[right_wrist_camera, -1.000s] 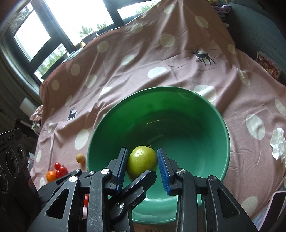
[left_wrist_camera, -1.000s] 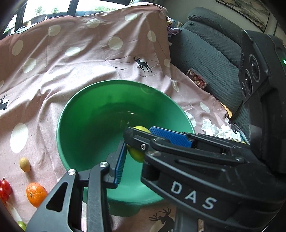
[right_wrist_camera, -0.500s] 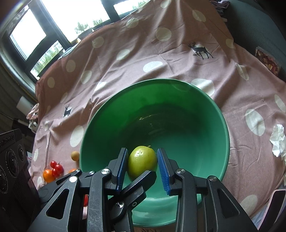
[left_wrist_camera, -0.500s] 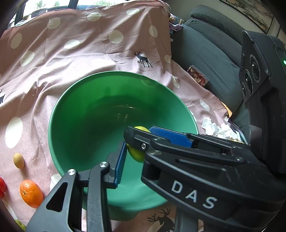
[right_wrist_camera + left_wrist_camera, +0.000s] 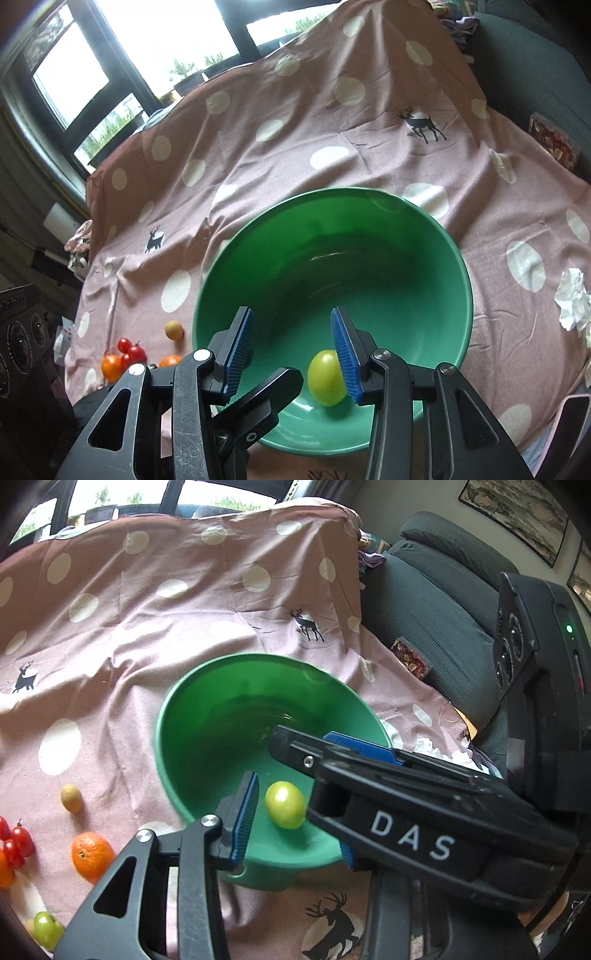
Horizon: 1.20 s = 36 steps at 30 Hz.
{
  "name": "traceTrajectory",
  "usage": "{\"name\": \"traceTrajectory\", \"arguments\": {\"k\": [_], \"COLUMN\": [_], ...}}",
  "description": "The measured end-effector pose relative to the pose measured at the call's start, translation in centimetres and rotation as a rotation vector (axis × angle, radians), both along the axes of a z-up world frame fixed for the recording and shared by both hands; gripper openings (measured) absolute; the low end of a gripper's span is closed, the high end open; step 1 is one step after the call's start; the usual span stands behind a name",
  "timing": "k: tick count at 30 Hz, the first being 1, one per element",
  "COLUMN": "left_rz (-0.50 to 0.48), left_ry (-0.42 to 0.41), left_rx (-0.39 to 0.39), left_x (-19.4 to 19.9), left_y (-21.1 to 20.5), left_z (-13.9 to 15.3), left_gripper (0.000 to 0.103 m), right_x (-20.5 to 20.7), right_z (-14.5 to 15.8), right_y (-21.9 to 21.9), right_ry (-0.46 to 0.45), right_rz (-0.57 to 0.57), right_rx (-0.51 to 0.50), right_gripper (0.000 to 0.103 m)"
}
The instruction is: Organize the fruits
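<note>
A green bowl (image 5: 458, 258) (image 5: 162, 738) sits on a pink dotted cloth (image 5: 295, 122). A yellow-green round fruit (image 5: 324, 376) (image 5: 285, 809) lies loose low inside the bowl's near wall, just below the right pad. My right gripper (image 5: 291, 347) hangs over the near rim, its jaws opening, with nothing pressed between the blue pads. My left gripper (image 5: 295, 834) is beside it, jaws opening too. Its left pad (image 5: 245, 816) stands clear of the fruit, and its other finger is mostly hidden behind the right tool.
Loose on the cloth left of the bowl are an orange (image 5: 92, 854), a small tan fruit (image 5: 71, 797), cherry tomatoes (image 5: 14, 843) and a green fruit (image 5: 47, 928). Crumpled tissue (image 5: 572, 302) lies to the right, beside a grey sofa (image 5: 443, 609).
Both pairs of jaws have widened. The yellow-green fruit has left the right gripper's pads and dropped lower into the bowl. The left gripper has drawn back a little.
</note>
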<state>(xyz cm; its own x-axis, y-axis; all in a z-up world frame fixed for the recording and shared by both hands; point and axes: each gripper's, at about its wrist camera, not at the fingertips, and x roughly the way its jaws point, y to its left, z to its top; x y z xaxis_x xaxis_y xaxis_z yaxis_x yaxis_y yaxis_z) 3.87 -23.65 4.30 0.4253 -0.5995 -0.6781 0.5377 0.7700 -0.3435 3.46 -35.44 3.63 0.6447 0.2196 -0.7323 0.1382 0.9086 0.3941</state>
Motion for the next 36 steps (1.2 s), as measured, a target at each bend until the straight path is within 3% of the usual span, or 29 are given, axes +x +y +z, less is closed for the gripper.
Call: {"name": "traceTrajectory", "arguments": {"k": [2, 5, 11, 16, 26, 36], "left_rz": [0.040, 0.087, 0.221, 0.313, 0.475, 0.451], "left_ry": [-0.026, -0.044, -0.066, -0.067, 0.000, 0.118], "left_rx": [0.016, 0.023, 0.054, 0.092, 0.127, 0.124], "left_x": [-0.6, -1.3, -2.6, -4.1, -5.3, -4.6], "left_y": [1.3, 3.7, 9.1, 13.4, 20.0, 21.7], "left_z": [0.7, 1.4, 2.5, 2.3, -0.7, -3.8], "left_gripper": [0.049, 0.052, 0.061, 0.063, 0.063, 0.061], "right_x": [-0.2, -0.4, -0.8, -1.1, -0.5, 0.6], "right_z": [0.6, 1.5, 2.9, 3.5, 2.5, -0.6], "right_y": [0.6, 1.6, 4.9, 8.4, 13.8, 18.2], "right_ry": [-0.027, -0.063, -0.122, -0.150, -0.113, 0.013], "right_rz": [0.012, 0.043, 0.138, 0.236, 0.382, 0.523], "right_rx": [-0.001, 0.003, 0.003, -0.009, -0.012, 0.101], "right_gripper": [0.046, 0.051, 0.052, 0.052, 0.052, 0.052]}}
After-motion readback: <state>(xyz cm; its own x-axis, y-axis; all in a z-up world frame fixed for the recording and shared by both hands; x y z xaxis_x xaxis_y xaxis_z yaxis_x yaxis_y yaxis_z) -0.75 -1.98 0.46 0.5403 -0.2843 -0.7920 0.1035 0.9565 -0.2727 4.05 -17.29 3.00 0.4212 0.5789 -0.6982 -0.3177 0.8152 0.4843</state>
